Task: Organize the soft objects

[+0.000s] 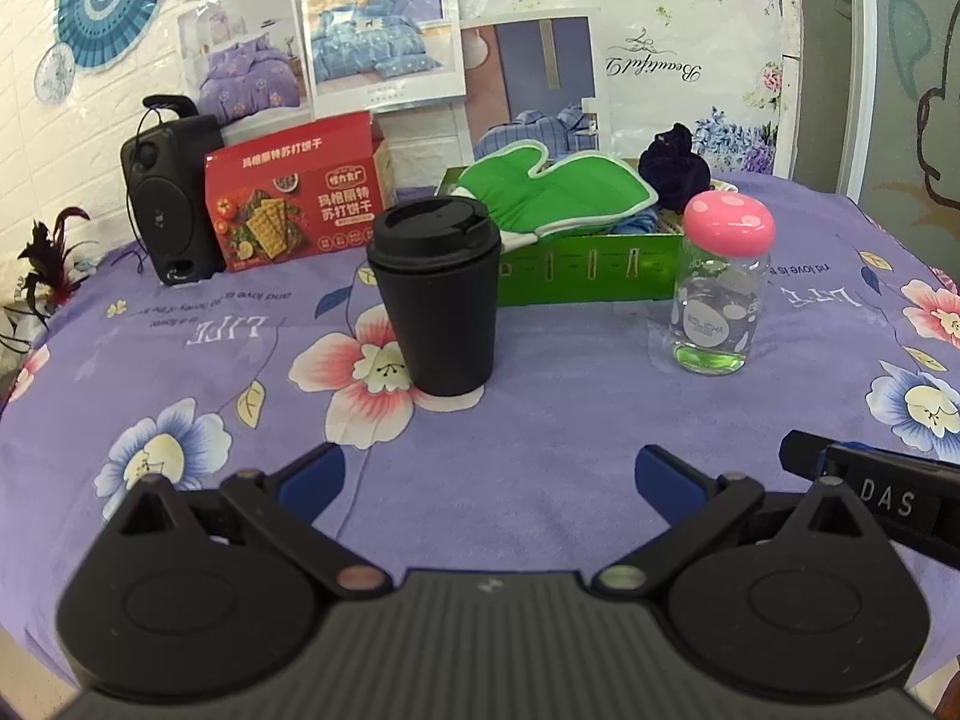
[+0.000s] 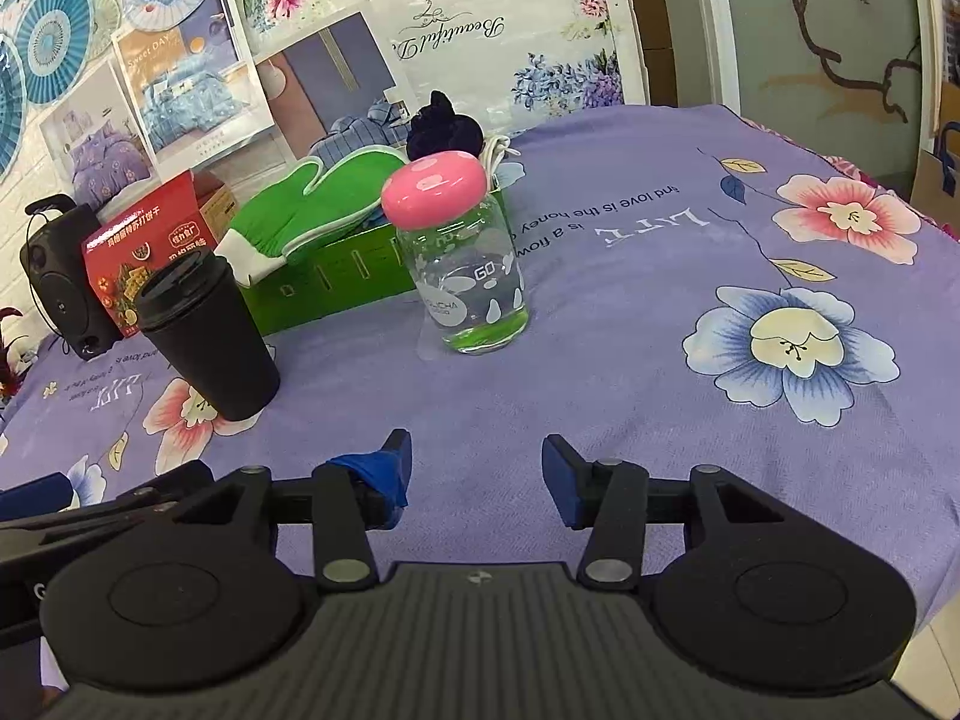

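Two grippers hovering low over the near edge of the bed, both empty. Left gripper standing with jaws wide apart; right gripper likewise spread, though less widely, blue pads bare.

Further out, toward the middle of the floral bedsheet: a black lidded travel cup to the left, a glass bottle with a pink mushroom cap to the right, well apart from each other.

Beyond those, near the far edge by the wall: a green box already holding the soft things. Green oven mitt draped over the box's top, its white cuff hanging past the left end; dark purple cloth bundle sitting at the box's right end.

Probably light, limp and yielding, both of them; likely sagging when lifted. Best pinching the mitt at the cuff or a thick padded fold, and the bundle at a bunched knot, rather than at a thin edge.

Behind the cup: a red cracker box and a black speaker.
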{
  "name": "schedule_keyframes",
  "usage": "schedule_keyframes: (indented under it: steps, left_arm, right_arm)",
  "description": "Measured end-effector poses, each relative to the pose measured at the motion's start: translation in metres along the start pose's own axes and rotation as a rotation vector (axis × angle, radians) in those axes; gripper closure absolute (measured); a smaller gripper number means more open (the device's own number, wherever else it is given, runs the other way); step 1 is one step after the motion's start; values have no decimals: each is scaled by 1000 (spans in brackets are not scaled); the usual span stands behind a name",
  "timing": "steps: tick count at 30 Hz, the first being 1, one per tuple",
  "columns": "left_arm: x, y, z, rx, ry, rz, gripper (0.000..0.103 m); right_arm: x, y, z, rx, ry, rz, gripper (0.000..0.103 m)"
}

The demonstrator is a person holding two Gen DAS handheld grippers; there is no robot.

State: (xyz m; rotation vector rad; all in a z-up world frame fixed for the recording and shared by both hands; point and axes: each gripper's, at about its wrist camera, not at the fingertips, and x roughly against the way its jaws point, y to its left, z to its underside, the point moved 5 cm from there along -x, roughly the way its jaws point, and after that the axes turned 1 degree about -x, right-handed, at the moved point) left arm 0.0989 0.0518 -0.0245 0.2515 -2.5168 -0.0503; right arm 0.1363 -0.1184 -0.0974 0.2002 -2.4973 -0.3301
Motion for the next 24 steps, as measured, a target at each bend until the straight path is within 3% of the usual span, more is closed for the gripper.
schedule_keyframes:
  steps: [24]
  left_arm:
    - [3,3,2,11,1,1,0]
  right_arm:
    - [-2,6,5,14,27,-20,68]
